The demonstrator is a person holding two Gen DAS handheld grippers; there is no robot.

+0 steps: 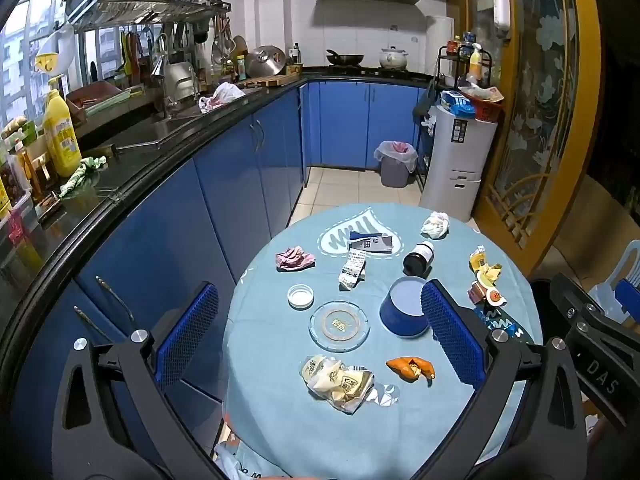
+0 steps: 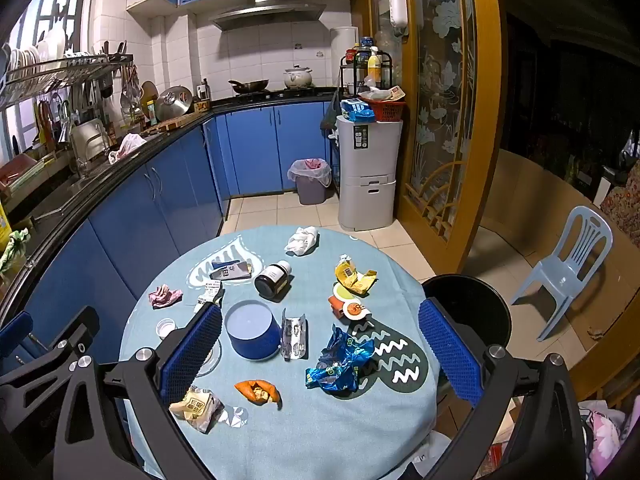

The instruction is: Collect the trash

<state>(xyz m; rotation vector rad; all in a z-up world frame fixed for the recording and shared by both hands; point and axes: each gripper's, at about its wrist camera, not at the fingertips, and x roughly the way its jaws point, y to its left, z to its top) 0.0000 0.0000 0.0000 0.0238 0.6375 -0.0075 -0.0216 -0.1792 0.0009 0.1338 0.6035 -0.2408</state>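
A round table with a light blue cloth (image 1: 280, 420) (image 2: 320, 440) holds scattered trash: a crumpled beige wrapper (image 1: 338, 382) (image 2: 196, 404), an orange peel (image 1: 412, 367) (image 2: 258, 391), a pink wrapper (image 1: 294, 258) (image 2: 164, 295), a white tissue (image 1: 435, 225) (image 2: 302, 241), a crumpled blue foil bag (image 2: 340, 364), yellow wrappers (image 1: 484, 266) (image 2: 354, 274) and a receipt (image 1: 352, 270). My left gripper (image 1: 320, 336) is open and empty above the table's near side. My right gripper (image 2: 320, 356) is open and empty above the blue foil bag.
A blue cup (image 1: 404, 312) (image 2: 252, 330), a glass ashtray (image 1: 339, 325), a dark jar (image 1: 418, 258) (image 2: 274, 278), a white lid (image 1: 301, 296) and a blister pack (image 2: 295, 338) lie on the table. A black bin (image 2: 472, 308) stands at its right edge. A lined bin (image 2: 310, 180) stands by the cabinets.
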